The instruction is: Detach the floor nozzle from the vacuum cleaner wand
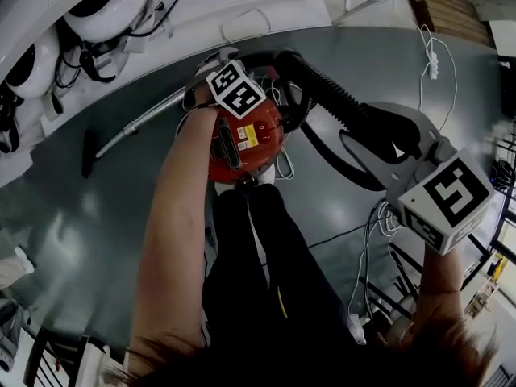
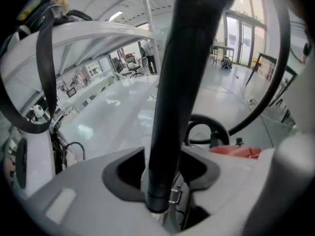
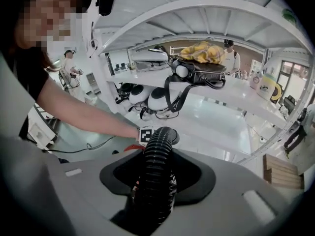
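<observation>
One red vacuum cleaner [image 1: 242, 139] sits on the grey floor [image 1: 105, 240]. Two tools work at it, each carrying one marker cube. The left tool [image 2: 160, 195], right over the vacuum cleaner's top, is closed partway round one smooth black tube [image 2: 177, 82] that stands up between its jaws. The right tool [image 3: 152, 200], off to the vacuum cleaner's right, grips the one ribbed black hose [image 1: 339, 95], its jaws about half open around it. One metal wand [image 1: 149, 118] lies on the floor left of the vacuum cleaner. At its far end lies one dark bar, apparently the floor nozzle [image 1: 87, 153], away from both tools.
</observation>
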A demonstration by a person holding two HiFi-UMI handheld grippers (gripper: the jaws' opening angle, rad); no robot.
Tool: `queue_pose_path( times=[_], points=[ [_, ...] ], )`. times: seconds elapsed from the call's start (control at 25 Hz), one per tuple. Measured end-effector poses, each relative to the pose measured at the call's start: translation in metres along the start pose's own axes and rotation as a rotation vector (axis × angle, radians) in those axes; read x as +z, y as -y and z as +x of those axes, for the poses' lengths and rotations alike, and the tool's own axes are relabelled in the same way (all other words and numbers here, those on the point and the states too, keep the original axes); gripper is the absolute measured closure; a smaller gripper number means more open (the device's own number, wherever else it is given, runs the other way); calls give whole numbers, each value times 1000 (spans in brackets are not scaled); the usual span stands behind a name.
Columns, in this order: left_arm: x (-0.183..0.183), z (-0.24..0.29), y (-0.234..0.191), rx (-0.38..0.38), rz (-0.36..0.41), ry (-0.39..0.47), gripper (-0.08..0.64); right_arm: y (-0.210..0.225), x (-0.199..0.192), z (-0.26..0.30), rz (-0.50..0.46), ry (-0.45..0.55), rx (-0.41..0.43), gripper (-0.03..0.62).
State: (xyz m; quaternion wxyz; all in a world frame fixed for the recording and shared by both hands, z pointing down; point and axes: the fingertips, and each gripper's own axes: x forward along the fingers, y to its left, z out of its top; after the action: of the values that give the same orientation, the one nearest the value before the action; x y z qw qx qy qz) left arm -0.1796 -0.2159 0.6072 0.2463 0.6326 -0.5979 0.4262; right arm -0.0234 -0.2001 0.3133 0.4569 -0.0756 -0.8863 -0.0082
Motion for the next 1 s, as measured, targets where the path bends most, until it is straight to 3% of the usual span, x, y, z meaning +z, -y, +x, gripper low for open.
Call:
queue_pose_path(
  times=[0.04, 0.12, 0.44, 0.8, 1.0],
  points=[
    [0, 3, 1, 14, 29, -8, 391, 0, -1, 1, 9, 3, 11, 411],
    [-4, 7, 4, 24, 64, -25, 403, 2, -4, 5, 26, 14, 28, 411],
    [-5, 10, 3, 20, 80, -86, 407, 6, -38, 10, 94, 36, 116, 408],
    [-1, 18, -13, 95, 87, -168, 405, 2, -100, 29, 190, 50, 309, 404],
    [4, 13, -15, 77, 120, -176, 405, -10, -96, 30, 279, 114, 441, 344]
  ],
)
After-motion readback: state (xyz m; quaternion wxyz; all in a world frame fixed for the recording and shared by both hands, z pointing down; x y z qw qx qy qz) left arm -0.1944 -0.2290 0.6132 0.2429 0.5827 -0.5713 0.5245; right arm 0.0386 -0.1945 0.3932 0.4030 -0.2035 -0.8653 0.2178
